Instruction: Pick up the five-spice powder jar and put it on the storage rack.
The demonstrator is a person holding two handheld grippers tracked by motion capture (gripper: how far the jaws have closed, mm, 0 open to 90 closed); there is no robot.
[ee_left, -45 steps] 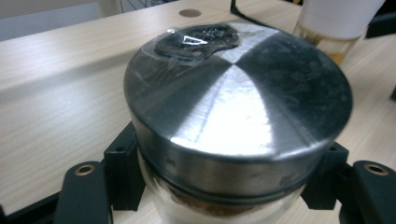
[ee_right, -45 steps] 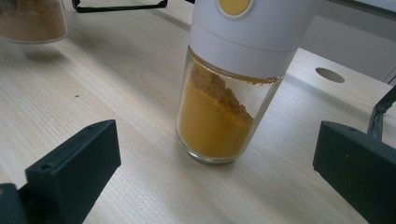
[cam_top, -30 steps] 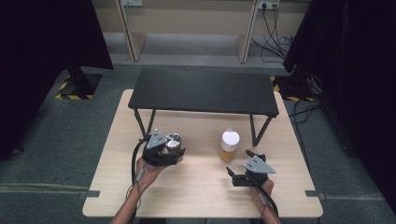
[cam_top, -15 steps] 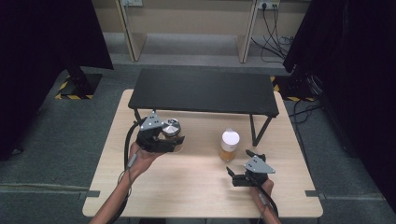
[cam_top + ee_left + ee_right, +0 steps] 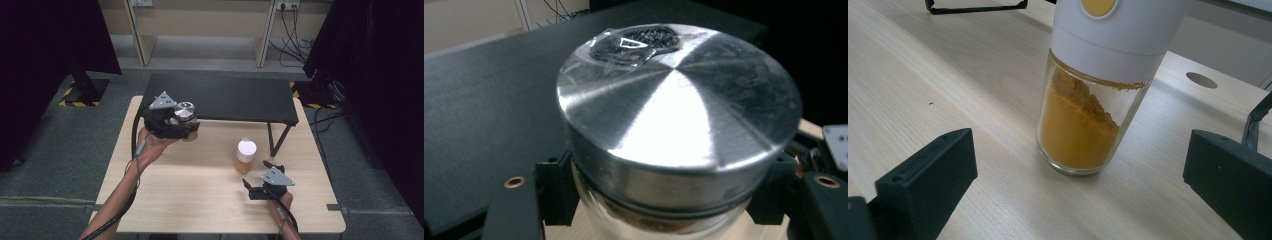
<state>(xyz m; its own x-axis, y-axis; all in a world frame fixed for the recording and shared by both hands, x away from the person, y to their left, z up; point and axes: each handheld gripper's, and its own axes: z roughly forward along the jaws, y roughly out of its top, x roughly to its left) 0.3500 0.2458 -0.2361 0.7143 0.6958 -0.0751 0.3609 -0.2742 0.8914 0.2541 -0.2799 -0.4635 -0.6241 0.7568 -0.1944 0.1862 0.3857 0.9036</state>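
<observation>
My left gripper [image 5: 186,129] is shut on a glass jar [image 5: 187,120] with a brushed metal lid [image 5: 679,95], held in the air near the front left edge of the black shelf [image 5: 225,97]. In the left gripper view the black jaws clamp the jar just under the lid. A glass jar of yellow powder [image 5: 245,156] with a white cap [image 5: 1120,30] stands on the wooden table [image 5: 190,195]. My right gripper [image 5: 255,180] stands open just in front of it, the jar [image 5: 1083,127] lying between and beyond its jaws, untouched.
The low black shelf stands on thin metal legs [image 5: 272,140] across the table's far half. Cables [image 5: 292,30] hang at the back wall. Dark curtains flank both sides. A round hole [image 5: 1201,80] sits in the tabletop beyond the powder jar.
My left gripper has lifted the metal-lidded jar and carried it away from the person, up toward the black shelf. The right gripper has stayed in place before the powder jar.
</observation>
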